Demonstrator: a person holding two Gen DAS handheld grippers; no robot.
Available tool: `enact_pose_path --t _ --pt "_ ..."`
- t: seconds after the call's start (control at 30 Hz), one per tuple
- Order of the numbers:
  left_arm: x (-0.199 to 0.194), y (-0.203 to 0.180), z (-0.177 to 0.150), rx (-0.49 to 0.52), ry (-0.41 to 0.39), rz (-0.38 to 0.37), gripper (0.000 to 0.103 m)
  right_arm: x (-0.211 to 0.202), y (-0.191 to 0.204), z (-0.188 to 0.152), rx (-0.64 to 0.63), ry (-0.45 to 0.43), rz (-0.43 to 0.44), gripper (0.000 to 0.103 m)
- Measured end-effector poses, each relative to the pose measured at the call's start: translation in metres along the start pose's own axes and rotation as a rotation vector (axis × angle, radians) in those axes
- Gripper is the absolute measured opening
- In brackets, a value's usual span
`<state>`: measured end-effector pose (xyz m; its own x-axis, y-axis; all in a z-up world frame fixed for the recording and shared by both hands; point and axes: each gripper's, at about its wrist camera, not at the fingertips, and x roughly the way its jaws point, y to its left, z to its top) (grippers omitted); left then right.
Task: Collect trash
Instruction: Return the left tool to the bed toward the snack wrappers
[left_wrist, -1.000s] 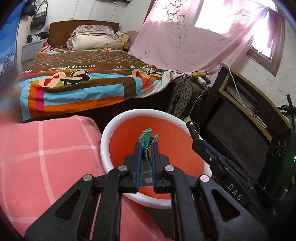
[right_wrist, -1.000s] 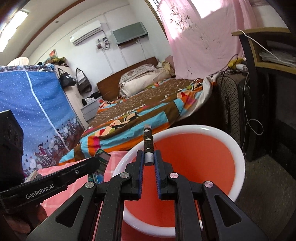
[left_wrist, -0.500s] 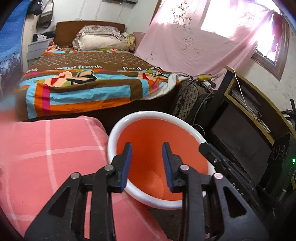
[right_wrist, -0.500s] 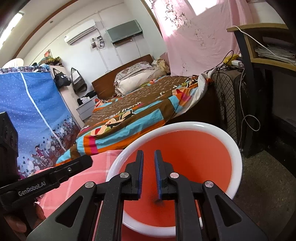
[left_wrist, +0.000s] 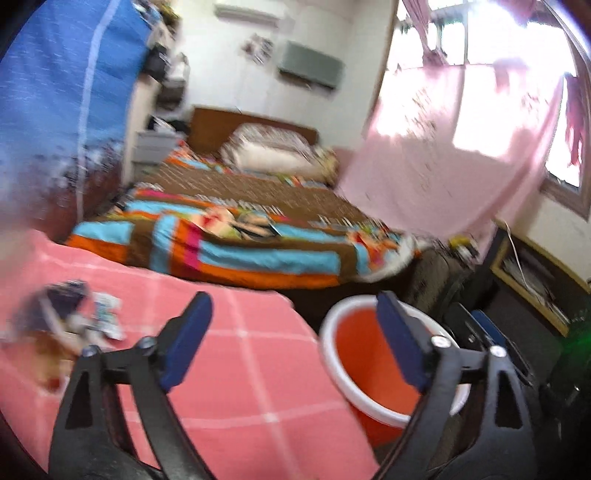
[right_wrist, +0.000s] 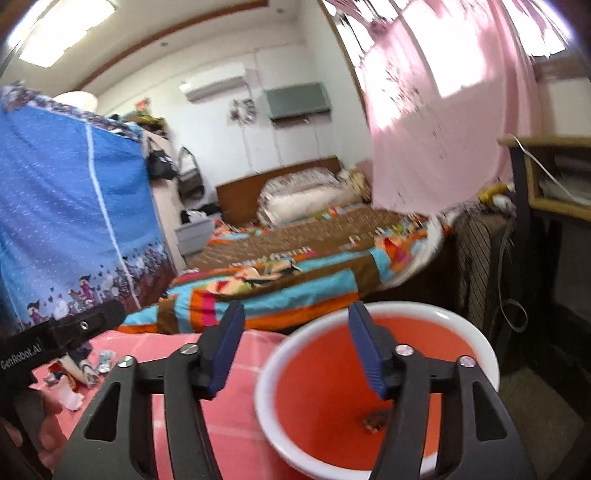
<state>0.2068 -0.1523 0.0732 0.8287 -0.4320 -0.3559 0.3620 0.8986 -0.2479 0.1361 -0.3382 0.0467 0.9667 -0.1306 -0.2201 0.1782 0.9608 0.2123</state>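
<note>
An orange bin with a white rim (right_wrist: 413, 317) stands beside a pink checked cloth surface (left_wrist: 236, 369); it also shows in the left wrist view (left_wrist: 332, 314). Dropped trash (right_wrist: 375, 421) lies at its bottom. A blurred pile of wrappers and scraps (left_wrist: 74, 317) lies on the cloth at the left, also in the right wrist view (right_wrist: 85, 365). My left gripper (left_wrist: 291, 332) is wide open and empty above the cloth's edge. My right gripper (right_wrist: 295, 343) is wide open and empty over the bin's left rim.
A bed with a striped colourful blanket (right_wrist: 295, 273) stands behind the bin. A blue fabric wardrobe (right_wrist: 66, 206) is at the left. A dark shelf unit with cables (right_wrist: 546, 206) stands at the right. A pink curtain (left_wrist: 443, 155) hangs by the window.
Both grippers let their trash fall into the bin and opened wide. Both have swung left, away from the bin, toward the cloth and the pile of scraps.
</note>
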Motion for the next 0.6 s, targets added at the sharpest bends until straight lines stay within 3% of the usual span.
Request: enact_pose_path --t 0.03,0.07,0.23,0.6 --pt "-0.008 0.007 0.002 -0.006 -0.033 0.03 0.096 -0.002 0.006 0.0 -0.008 -0.02 0.011 0.076" --pt "-0.015 0.014 0.003 -0.012 -0.07 0.062 0.095 -0.004 0.011 0.001 -0.012 -0.037 0.021 0.083" --pt "-0.047 0.039 0.002 0.023 -0.159 0.156 0.095 -0.013 0.037 0.001 -0.034 -0.131 0.1 0.103" --pt "-0.106 0.098 -0.012 0.055 -0.253 0.308 0.095 -0.028 0.093 -0.011 -0.099 -0.251 0.229 0.103"
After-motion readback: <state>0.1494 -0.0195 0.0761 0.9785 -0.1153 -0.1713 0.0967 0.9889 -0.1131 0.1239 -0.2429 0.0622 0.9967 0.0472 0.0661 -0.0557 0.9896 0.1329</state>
